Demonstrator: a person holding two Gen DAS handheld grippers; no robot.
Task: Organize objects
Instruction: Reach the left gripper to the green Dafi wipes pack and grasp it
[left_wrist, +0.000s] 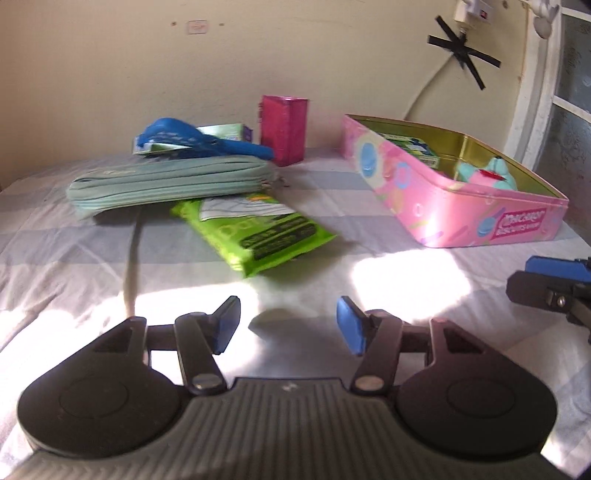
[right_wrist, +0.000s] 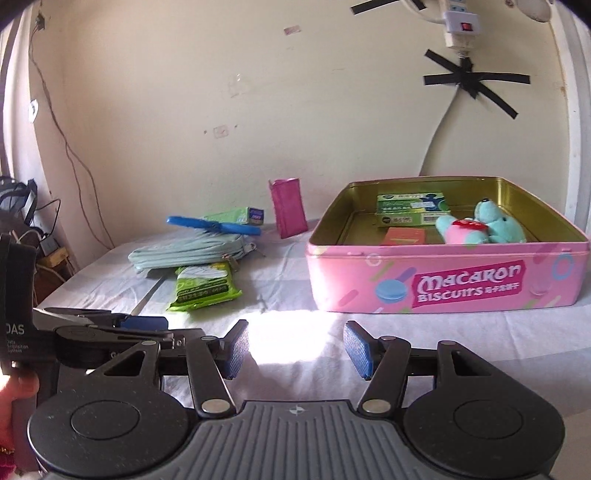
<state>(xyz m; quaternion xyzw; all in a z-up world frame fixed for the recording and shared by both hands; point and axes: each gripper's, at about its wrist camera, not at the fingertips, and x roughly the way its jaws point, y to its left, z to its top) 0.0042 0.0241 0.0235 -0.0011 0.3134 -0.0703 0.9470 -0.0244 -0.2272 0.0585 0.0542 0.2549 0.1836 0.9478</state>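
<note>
1. While both jaws stand apart and empty, the left gripper (left_wrist: 287, 325) faces the green wipes pack (left_wrist: 255, 230), likely the next pick.
2. Right gripper (right_wrist: 295, 349) faces the pink tin (right_wrist: 443, 284), which lies open to take the loose things on the bed.

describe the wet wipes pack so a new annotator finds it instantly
Start at the pink biscuit tin on the bed, then look left to the pale teal zip pouch. The wet wipes pack lies flat just in front of it, one end tucked under the pouch: the only lime-green soft packet, with a white label flap.
</note>
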